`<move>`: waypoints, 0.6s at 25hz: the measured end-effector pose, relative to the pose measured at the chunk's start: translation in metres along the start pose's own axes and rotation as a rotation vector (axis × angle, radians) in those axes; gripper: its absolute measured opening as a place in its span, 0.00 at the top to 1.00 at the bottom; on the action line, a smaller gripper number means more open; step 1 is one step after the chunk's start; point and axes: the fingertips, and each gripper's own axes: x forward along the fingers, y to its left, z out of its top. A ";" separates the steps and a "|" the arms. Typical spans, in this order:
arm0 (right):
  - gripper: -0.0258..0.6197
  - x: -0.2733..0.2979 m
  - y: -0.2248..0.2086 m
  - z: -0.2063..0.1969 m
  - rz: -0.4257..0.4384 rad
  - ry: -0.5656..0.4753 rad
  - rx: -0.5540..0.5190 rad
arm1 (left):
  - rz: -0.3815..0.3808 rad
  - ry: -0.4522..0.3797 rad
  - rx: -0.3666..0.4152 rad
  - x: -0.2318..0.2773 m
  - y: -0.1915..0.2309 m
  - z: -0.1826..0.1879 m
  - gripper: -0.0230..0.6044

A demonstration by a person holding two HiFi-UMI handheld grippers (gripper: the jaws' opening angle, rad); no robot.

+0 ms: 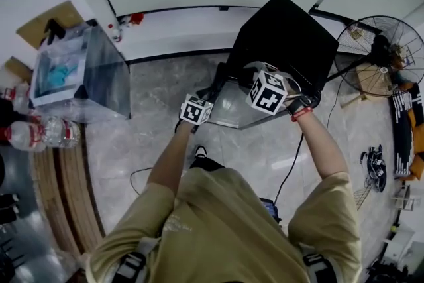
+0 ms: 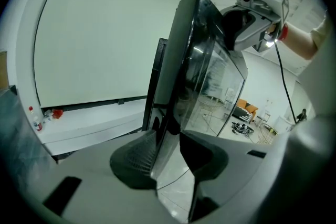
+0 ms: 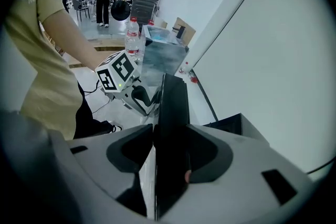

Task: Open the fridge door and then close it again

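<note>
My left gripper has its fingers closed on the fridge door. The door's dark edge runs up from between them, and its glass pane spreads away to their right. My right gripper holds the same door. Its fingers are clamped on either side of the black frame, which stands straight up out of the grip.

From the left fingers, the right gripper sits higher up the door and further right, at the top corner, with my arm reaching in behind it. From the right fingers, the left gripper shows just left of the door edge, its marker cube facing back at me. Both pairs are set about midway, neither wide nor narrow, with the door filling the gap.

The fridge is a small black box standing on the pale stone floor ahead of both fingers. Its door is swung open toward me. A standing fan is off to the right of the right fingers. Water bottles lie well off to the left of the left fingers.
</note>
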 end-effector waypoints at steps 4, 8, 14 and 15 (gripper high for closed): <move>0.63 -0.003 0.007 0.003 -0.006 -0.017 -0.012 | 0.016 -0.016 -0.012 -0.008 -0.004 -0.005 0.73; 0.63 -0.008 0.020 0.002 -0.007 -0.016 -0.035 | 0.024 -0.016 -0.025 -0.015 -0.016 -0.015 0.73; 0.63 -0.013 0.039 0.005 -0.006 -0.019 -0.068 | 0.062 -0.019 -0.041 -0.031 -0.028 -0.028 0.73; 0.63 -0.015 0.042 0.005 -0.003 -0.017 -0.074 | 0.066 -0.019 -0.043 -0.033 -0.030 -0.031 0.73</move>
